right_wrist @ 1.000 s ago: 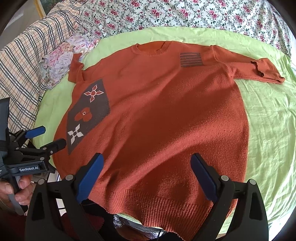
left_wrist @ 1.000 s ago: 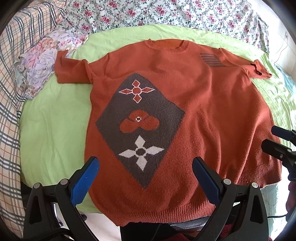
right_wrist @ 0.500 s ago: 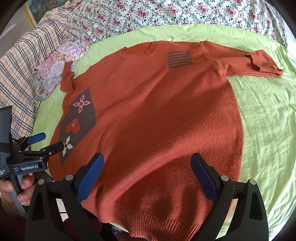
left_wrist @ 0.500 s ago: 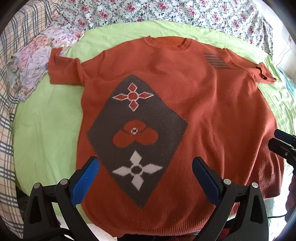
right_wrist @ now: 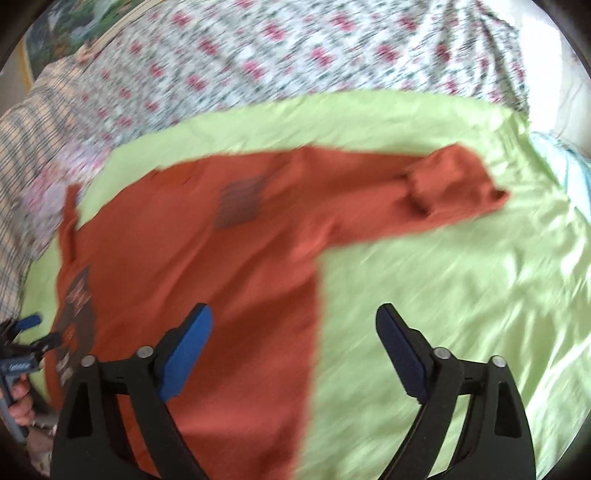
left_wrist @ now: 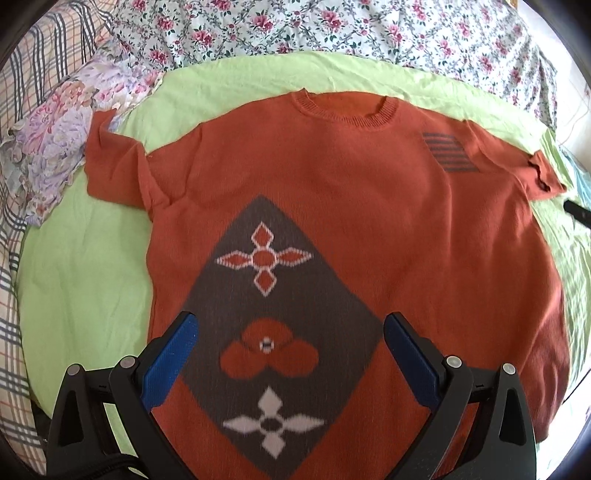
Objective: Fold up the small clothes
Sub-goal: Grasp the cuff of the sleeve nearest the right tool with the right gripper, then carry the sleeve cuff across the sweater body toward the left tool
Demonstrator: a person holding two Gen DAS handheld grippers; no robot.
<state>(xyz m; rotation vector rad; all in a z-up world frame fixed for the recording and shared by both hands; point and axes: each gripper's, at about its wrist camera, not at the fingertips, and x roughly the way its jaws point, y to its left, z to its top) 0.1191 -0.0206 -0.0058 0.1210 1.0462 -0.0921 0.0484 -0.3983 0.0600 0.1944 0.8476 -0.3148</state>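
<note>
An orange knit sweater (left_wrist: 351, 192) with a grey diamond panel lies flat, front up, on a green sheet (left_wrist: 85, 280). My left gripper (left_wrist: 288, 332) is open and empty above the panel's lower half. My right gripper (right_wrist: 295, 325) is open and empty above the sweater's right side edge; this view is blurred. The sweater (right_wrist: 229, 266) fills its left half, and the right sleeve (right_wrist: 454, 184) stretches out to the upper right. The left gripper (right_wrist: 37, 328) shows small at the left edge there. A dark tip of the right gripper (left_wrist: 576, 212) shows at the right edge of the left wrist view.
A floral blanket (left_wrist: 332, 29) lies at the back and a plaid one (left_wrist: 14, 122) at the left. A folded floral cloth (left_wrist: 55, 133) sits beside the left sleeve (left_wrist: 110, 166). Bare green sheet (right_wrist: 461, 295) lies right of the sweater.
Both grippers have moved forward over the sweater. The right gripper has also swung right toward the right sleeve, fast enough to blur its view. Both stay open.
</note>
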